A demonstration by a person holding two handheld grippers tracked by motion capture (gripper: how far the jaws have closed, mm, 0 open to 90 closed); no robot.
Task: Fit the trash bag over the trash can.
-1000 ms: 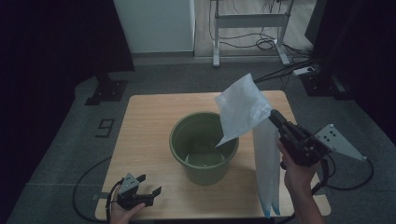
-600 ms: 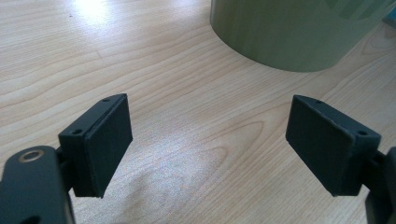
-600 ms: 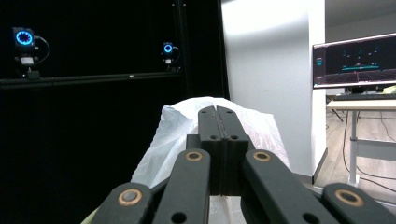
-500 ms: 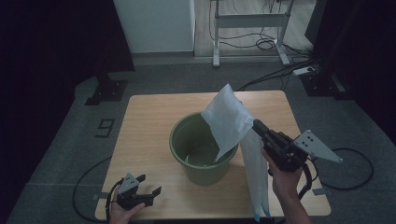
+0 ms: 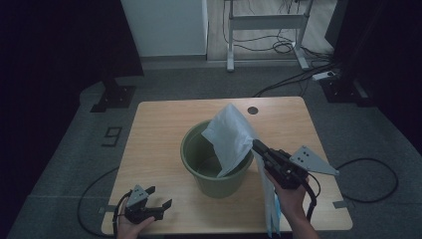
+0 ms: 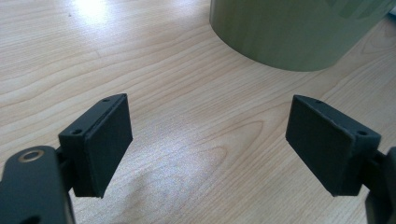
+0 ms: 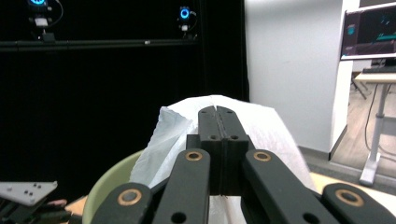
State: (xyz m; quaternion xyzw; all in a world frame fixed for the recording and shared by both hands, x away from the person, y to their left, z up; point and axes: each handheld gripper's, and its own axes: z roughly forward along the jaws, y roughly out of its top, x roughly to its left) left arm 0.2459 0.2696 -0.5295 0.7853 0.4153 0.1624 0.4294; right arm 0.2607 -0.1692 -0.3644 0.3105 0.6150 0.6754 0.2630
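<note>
Over the round green plastic bucket's rim, right tool pinches white plastic bag; left tool gapes empty at wooden worktop's near edge.

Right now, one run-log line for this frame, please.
right hand-held gripper: shut on white bag over green bucket | left hand-held gripper: open, empty, on table

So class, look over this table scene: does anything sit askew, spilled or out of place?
Yes: the white bag is only half over the green bucket. Pinched in the shut right tool, it droops into the bucket on one side and trails off the table's near edge. Nothing looks spilled.
</note>
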